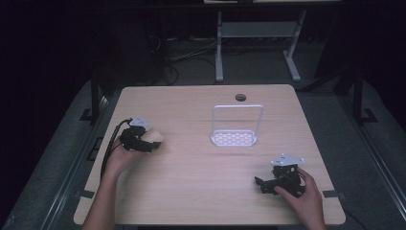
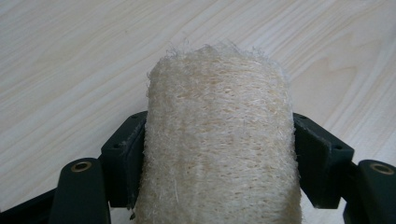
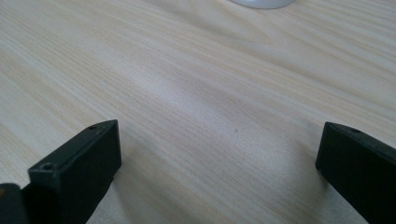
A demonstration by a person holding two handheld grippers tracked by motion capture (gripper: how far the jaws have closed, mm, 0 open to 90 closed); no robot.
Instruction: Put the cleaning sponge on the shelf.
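Where the left tool (image 2: 219, 154) grips: loofah (image 2: 219, 135) between both jaws.

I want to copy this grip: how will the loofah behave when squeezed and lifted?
The loofah looks like coarse open fibre, so it is probably light and slightly springy. Its rough surface should resist slipping between the left gripper's jaws, which press both its sides. Being rounded, it might roll if set down.
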